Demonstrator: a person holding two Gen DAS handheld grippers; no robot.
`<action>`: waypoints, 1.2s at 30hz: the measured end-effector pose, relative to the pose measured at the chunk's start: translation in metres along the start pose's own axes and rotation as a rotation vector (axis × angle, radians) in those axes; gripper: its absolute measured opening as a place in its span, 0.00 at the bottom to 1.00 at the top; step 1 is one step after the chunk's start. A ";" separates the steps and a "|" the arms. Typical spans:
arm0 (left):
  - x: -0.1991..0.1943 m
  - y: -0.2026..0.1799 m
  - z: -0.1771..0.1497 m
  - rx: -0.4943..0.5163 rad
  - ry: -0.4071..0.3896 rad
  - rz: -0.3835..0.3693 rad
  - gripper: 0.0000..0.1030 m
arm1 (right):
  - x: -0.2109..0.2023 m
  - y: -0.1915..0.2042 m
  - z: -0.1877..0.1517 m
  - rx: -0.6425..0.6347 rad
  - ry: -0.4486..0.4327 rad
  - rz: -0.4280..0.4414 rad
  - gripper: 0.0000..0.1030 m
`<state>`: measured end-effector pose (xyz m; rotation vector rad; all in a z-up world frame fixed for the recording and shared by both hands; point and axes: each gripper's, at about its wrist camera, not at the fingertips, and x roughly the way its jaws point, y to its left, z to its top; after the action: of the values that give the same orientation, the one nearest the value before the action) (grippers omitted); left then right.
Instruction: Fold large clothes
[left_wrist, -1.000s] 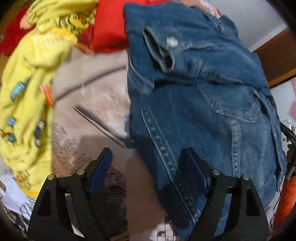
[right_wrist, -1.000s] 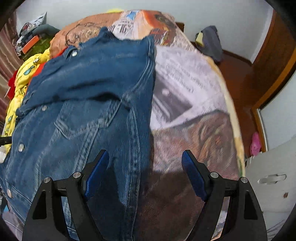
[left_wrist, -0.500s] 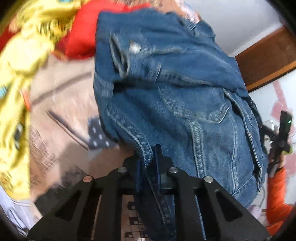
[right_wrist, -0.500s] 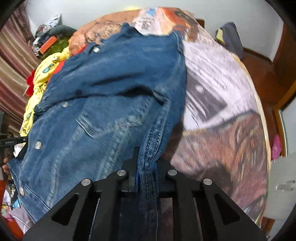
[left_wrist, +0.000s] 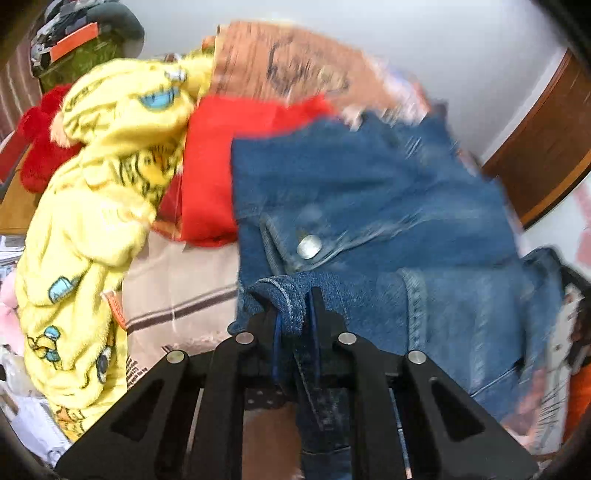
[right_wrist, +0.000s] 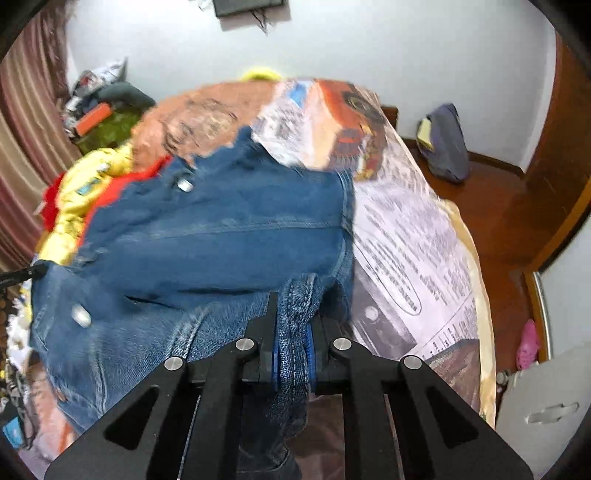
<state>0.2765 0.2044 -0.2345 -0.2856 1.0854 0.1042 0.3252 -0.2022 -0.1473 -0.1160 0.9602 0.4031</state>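
Two grippers pinch the denim jacket (left_wrist: 369, 206) at its hem: the left gripper (left_wrist: 295, 317), jaws easing slightly apart, clamps a rolled fold low in frame; the right gripper (right_wrist: 291, 332) squeezes another edge. Jacket lies mid-frame on the printed blanket (right_wrist: 406, 251), beside a yellow robe (left_wrist: 92, 206).

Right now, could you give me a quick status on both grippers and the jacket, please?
Left gripper and right gripper both shut on denim jacket hem. Yellow robe beside it, not blocking.
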 end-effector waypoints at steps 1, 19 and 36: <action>0.009 0.000 -0.002 0.008 0.018 0.013 0.15 | 0.007 -0.003 -0.003 0.014 0.019 0.000 0.10; -0.025 -0.002 -0.043 0.020 0.125 -0.059 0.69 | -0.050 -0.017 -0.037 0.113 0.036 0.080 0.64; 0.003 -0.011 -0.077 -0.080 0.219 -0.240 0.58 | -0.003 -0.006 -0.064 0.172 0.165 0.234 0.66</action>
<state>0.2142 0.1721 -0.2690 -0.5063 1.2571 -0.1005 0.2770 -0.2258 -0.1821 0.1225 1.1722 0.5293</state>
